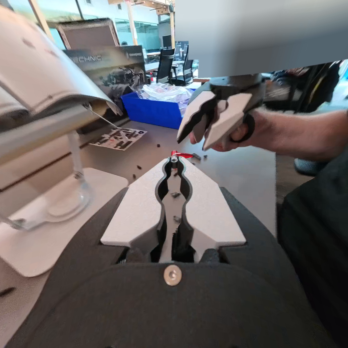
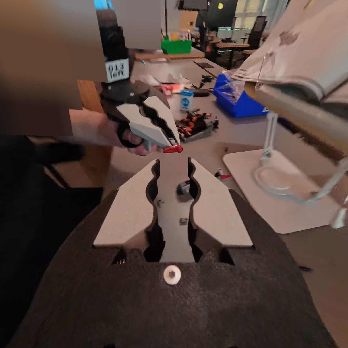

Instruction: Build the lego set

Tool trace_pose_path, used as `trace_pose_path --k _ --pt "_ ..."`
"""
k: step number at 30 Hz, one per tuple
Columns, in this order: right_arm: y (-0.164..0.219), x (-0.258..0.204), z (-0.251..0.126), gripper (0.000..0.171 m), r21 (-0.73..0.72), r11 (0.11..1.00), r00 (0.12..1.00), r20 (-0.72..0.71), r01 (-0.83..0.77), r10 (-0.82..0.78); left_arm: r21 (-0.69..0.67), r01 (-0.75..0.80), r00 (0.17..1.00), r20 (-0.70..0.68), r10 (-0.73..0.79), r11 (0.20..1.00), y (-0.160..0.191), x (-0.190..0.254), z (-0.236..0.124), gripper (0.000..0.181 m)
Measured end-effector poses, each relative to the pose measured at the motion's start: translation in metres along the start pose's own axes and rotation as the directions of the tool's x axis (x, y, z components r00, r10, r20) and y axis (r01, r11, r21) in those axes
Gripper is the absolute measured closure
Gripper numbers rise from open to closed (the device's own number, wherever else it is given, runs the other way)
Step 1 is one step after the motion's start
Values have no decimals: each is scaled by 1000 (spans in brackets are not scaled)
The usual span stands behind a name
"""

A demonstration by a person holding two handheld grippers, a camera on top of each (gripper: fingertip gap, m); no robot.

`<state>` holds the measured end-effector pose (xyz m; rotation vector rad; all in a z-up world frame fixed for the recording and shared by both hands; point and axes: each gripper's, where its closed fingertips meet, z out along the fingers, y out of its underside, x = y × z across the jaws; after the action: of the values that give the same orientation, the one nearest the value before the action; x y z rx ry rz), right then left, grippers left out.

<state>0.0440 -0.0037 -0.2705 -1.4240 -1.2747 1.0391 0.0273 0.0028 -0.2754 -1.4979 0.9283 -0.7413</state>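
At nine o'clock in the left wrist view an open instruction booklet point(image 1: 43, 75) sits on a white stand point(image 1: 62, 205), propped, I judge, so the pages face the builder while both hands are busy. Behind it, towards eleven o'clock, leans the set's box point(image 1: 111, 69), and a printed sheet point(image 1: 120, 138) lies flat on the counter point(image 1: 235, 180); both carry writing, which I leave unread. At twelve o'clock a blue bin point(image 1: 152, 113) holds clear plastic bags, probably emptied part bags. At the centre the left gripper point(image 1: 174, 162) has its fingers pinched on a small grey-and-red lego piece point(image 1: 177, 157), the red part sticking out to the right (likely held steady for the other hand to work on). Tiny dark lego pins point(image 1: 139, 167) are scattered on the counter around it. At two o'clock the right gripper point(image 1: 192, 145) hovers just above and beside the piece with its fingers spread and nothing between them. In the right wrist view a partly built model point(image 2: 195, 127) sits farther off at one o'clock, near a small blue-and-white labelled box point(image 2: 186, 100).
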Motion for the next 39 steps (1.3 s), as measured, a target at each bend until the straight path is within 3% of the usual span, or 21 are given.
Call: trace_pose_path --k 3,7,10,16,23,31,36,39 --pt "-2 -12 8 138 -44 982 981 -63 182 -184 -8 128 990 -60 -129 992 4 4 0 177" --pt "8 -19 17 136 -106 970 974 -43 217 -223 -38 197 969 -145 -200 980 8 15 -3 177" --pt "8 -26 19 143 -98 971 976 -7 218 -219 -63 197 963 -176 -205 978 12 24 -6 177" --pt "12 -39 27 162 -125 925 932 -3 360 -363 -87 276 932 -218 -289 957 19 29 -13 177" --pt "13 -37 23 143 -93 977 980 73 193 -186 -97 185 955 -216 -202 978 23 31 -14 177" --pt "27 -38 29 152 -148 977 984 112 153 -137 -86 116 969 -211 -132 990 22 33 -13 177" --pt "25 -42 28 145 -140 986 984 168 87 -63 -88 40 983 -176 -55 995 23 31 -14 177" --pt "24 -42 28 149 -134 989 982 187 61 -35 -92 10 985 -172 -26 996 24 32 -14 177"
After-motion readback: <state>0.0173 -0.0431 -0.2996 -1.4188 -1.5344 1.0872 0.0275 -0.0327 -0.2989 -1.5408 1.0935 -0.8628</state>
